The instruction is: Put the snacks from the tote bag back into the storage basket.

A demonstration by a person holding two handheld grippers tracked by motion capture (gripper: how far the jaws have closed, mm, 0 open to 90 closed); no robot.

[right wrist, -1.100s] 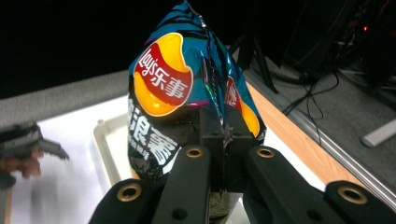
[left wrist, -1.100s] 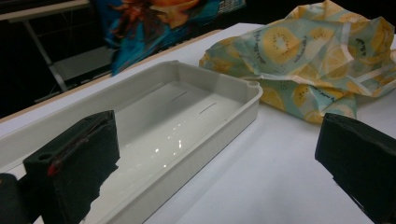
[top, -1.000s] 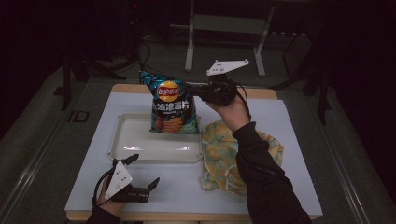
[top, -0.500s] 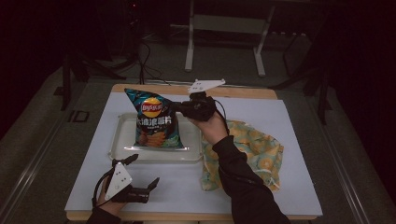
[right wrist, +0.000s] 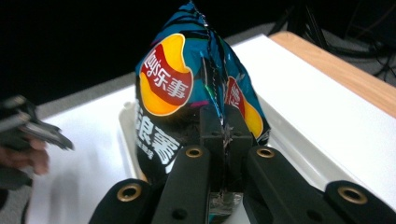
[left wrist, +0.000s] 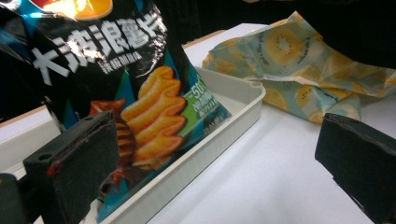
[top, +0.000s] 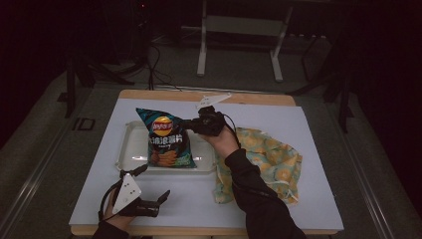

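- Chip bag [top: 168, 142] stands nearly upright over the white tray [top: 130, 149] at the middle of the bench [top: 318, 129], its long axis running top to bottom, the top seam toward twelve o'clock in the high view and leaning a little toward eleven, the bottom edge down in the tray toward six o'clock.
- Printed face of the bag, with the red and yellow logo near the top and the pictured ridged chips near the bottom, turns toward the person's side of the bench.
- Right hand-held gripper [top: 191, 124] comes at the bag from three o'clock and pinches its side seam; in the right gripper view the two jaws are pressed together on the crimped edge of the bag [right wrist: 187, 88], the seam running straight up between them.
- Left hand-held gripper [top: 161, 196] lies low at seven o'clock on the bench, near the front edge, held by the person's left hand [top: 110, 211]; its jaws are spread wide and hold nothing, pointing toward two o'clock at the tray.
- In the left gripper view the bag's lower corner [left wrist: 140, 121] sits inside the tray's rim [left wrist: 224, 126], between the two parted pads [left wrist: 77, 172].
- Patterned cloth [top: 271, 159] with a yellow fruit print lies crumpled at four o'clock from the tray, just beside it, partly under the person's right sleeve [top: 254, 194].
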